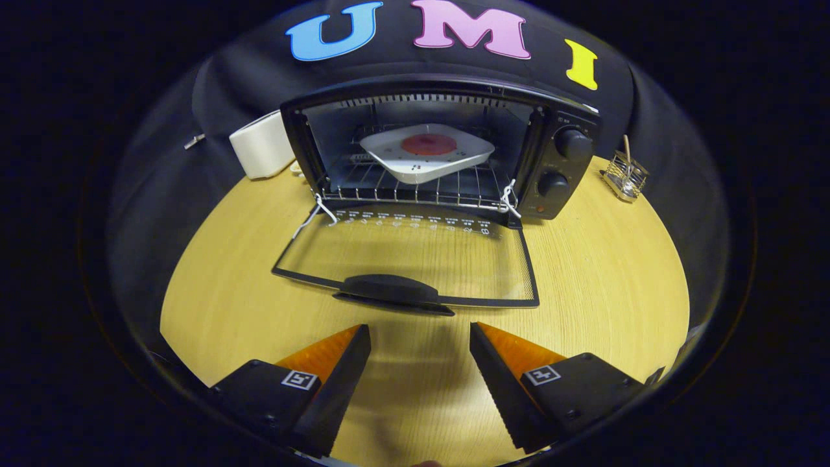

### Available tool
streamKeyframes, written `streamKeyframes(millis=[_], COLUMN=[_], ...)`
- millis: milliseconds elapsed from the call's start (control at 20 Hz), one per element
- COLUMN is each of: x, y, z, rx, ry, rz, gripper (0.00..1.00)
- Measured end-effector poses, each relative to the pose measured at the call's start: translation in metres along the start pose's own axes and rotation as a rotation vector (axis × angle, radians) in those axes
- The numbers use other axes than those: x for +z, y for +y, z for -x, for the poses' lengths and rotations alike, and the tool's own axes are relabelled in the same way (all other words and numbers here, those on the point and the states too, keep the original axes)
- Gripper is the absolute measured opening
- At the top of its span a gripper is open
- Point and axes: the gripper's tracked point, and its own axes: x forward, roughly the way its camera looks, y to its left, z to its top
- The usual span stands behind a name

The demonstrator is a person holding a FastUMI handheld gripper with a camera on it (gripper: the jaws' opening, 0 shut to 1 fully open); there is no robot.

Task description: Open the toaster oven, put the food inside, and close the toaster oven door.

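Note:
A black toaster oven [564,175] stands at the far side of the wooden table, its glass door [415,259] folded down flat toward me. On the wire rack [402,191] inside rests a white square plate [431,162] with a round reddish piece of food [428,144] on it. The door's black handle [389,290] lies just ahead of my fingertips. My gripper [420,334] is open above the table, a short way back from the handle, with nothing between its fingers.
A white box-shaped appliance [261,150] sits to the left of the oven. A small wire holder [624,176] with a stick in it stands to the oven's right. Two knobs [574,144] are on the oven's right panel. The yellow wooden table [609,272] spreads around the door.

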Motion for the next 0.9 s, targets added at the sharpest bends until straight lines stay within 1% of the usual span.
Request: streamKeyframes(millis=[100, 200, 250, 350, 450, 600, 900], x=[-0.009, -0.017, -0.011, -0.005, 0.000, 0.004, 0.020], y=[-0.007, -0.006, -0.003, -0.001, -0.001, -0.001, 0.002], z=[-0.011, -0.021, -0.023, -0.028, -0.033, -0.038, -0.025], rx=[-0.037, -0.049, -0.050, -0.055, -0.062, -0.055, -0.072], ry=[0.029, 0.055, 0.027, 0.011, 0.009, 0.017, -0.037], rz=[0.011, 0.022, 0.011, 0.005, -0.022, -0.062, 0.021], gripper=[0.99, 0.99, 0.99, 1.00, 0.98, 1.00, 0.99])
